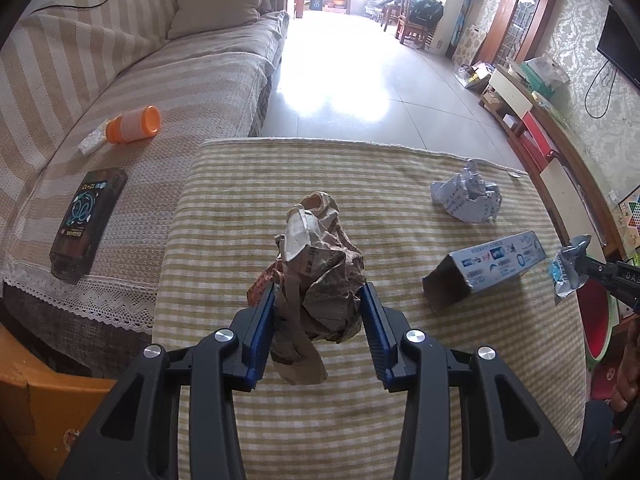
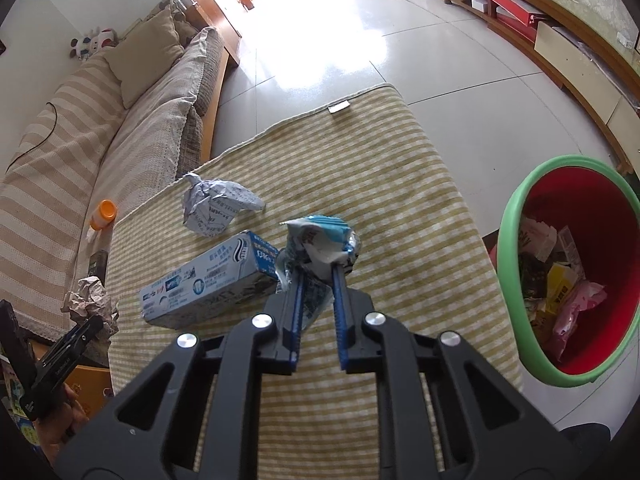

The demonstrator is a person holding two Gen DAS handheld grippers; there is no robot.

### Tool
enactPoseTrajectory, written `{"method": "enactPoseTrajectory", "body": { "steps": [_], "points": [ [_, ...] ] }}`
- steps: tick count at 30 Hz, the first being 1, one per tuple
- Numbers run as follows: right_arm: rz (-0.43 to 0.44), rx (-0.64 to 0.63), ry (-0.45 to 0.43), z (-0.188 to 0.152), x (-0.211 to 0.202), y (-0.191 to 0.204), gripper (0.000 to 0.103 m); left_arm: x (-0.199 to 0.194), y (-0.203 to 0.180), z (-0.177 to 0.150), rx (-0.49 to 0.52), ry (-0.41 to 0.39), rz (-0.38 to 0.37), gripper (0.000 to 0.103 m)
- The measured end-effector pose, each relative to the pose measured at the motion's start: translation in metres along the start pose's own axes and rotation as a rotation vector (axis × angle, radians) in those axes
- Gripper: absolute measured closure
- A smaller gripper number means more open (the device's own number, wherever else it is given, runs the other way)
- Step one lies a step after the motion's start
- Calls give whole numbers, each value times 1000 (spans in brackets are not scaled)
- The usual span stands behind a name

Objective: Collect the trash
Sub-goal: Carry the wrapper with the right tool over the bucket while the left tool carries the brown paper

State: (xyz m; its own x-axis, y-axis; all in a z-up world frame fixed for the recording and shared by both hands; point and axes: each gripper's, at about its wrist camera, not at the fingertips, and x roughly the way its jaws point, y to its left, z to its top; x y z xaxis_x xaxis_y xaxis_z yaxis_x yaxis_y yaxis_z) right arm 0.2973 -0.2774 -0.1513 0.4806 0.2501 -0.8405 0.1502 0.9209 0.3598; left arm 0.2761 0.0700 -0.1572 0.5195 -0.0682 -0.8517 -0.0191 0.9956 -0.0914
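My left gripper [image 1: 318, 294] is shut on a crumpled brown paper ball [image 1: 320, 264], held just above the striped cloth-covered table [image 1: 360, 420]. My right gripper [image 2: 318, 270] is shut on a crumpled blue-and-white wrapper [image 2: 322, 236], also clear of the cloth. That wrapper [image 1: 566, 270] shows at the right edge of the left wrist view. On the table lie a crumpled white printed paper [image 1: 466, 196] [image 2: 214, 206] and a blue-and-white toothpaste box [image 1: 488, 266] [image 2: 208, 280]. A red bin with a green rim [image 2: 504, 216] stands right of the table, holding several scraps.
A striped sofa [image 1: 120, 80] runs along the left, with an orange-capped jar [image 1: 134, 124] and a dark box [image 1: 86, 216] on it. An orange carton [image 1: 44, 408] sits at the table's near left corner. A low cabinet [image 2: 560, 48] lines the right wall, across tiled floor.
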Motion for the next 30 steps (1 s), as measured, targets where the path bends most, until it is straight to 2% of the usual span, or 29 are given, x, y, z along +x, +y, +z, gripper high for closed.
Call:
{"method": "enactPoseTrajectory", "body": {
  "steps": [8,13,30],
  "points": [
    [27,-72,-74,-14,-55,13,89,-51,-27,-11,38,-62,-40,64],
    [36,-88,-119,-21,-88,8,89,-76,-52,-17,68,-86,-84,64],
    [17,-27,-218,-18,-166,-60,89,-105,-165,-22,187,-104,-228,64]
  ]
}}
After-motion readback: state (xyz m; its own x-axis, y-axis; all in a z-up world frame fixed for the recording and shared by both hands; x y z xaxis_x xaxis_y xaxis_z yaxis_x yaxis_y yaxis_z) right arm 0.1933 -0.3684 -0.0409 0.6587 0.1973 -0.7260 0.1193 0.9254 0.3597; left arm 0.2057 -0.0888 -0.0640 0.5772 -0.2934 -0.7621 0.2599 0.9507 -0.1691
